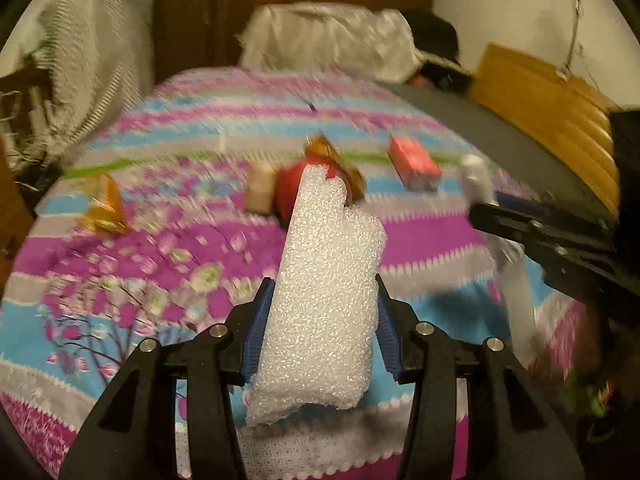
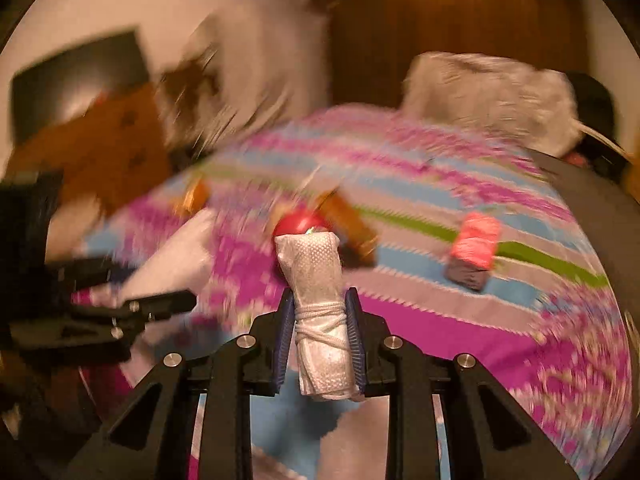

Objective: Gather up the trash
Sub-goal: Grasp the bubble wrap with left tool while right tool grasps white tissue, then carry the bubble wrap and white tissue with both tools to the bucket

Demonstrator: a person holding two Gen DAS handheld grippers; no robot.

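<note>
My left gripper [image 1: 322,292] is shut on a roll of white foam sheet [image 1: 320,220] that sticks up past its blue pads above the bed. My right gripper [image 2: 320,294] is shut on a rolled white paper towel [image 2: 316,264] bound with string. On the bedspread lie a red round thing [image 1: 288,188], a gold wrapper [image 1: 104,208], a second gold wrapper [image 1: 338,160], a small beige piece [image 1: 260,186] and a pink box [image 1: 414,164]. The right gripper's black finger [image 1: 500,216] enters from the right edge of the left wrist view. Both views are motion-blurred.
The bed carries a pink, blue and grey patterned cover [image 1: 160,240]. A white pillow [image 1: 328,40] leans on the dark wooden headboard. A striped cloth [image 1: 88,60] hangs at the left, and an orange-brown board [image 1: 540,100] stands at the right beyond a dark edge.
</note>
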